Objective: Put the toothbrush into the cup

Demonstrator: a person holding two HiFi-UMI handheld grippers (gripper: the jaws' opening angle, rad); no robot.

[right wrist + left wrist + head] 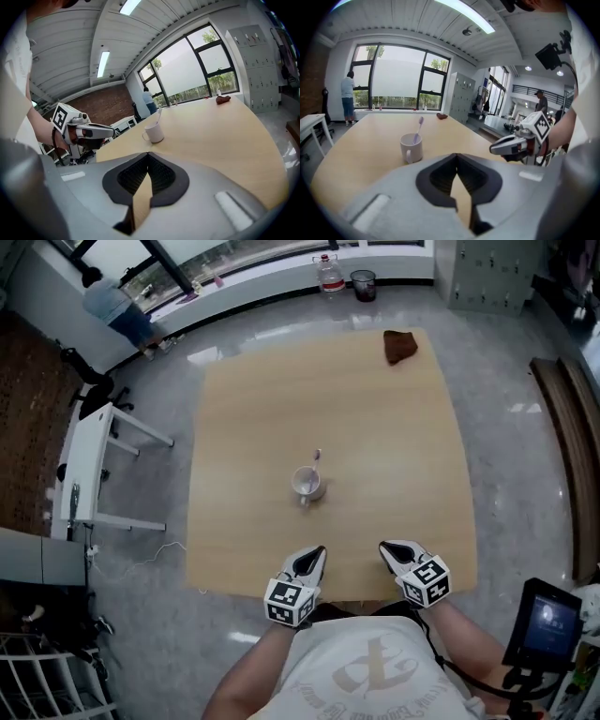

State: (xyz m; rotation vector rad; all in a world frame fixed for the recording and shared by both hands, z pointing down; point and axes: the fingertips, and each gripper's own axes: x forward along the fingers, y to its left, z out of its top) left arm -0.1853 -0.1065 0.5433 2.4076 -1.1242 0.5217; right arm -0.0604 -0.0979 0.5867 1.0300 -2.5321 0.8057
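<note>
A white cup (307, 484) stands near the middle of the wooden table (253, 399), handle toward me. A purple toothbrush (317, 457) stands in it, leaning against the far rim, head up. Both grippers hover at the near table edge, well short of the cup. My left gripper (319, 552) is shut and empty, its jaws meeting at the tips. My right gripper (386, 547) is likewise shut with nothing in it. In the left gripper view the cup (411, 147) and toothbrush (418, 128) sit ahead to the left. From the right gripper view the cup (153, 133) lies straight ahead.
A brown cloth (400, 345) lies at the table's far right corner. On the floor beyond stand a water bottle (329, 275) and a dark bin (363, 284). A white desk (89, 465) stands left of the table. A person (114, 306) stands by the window.
</note>
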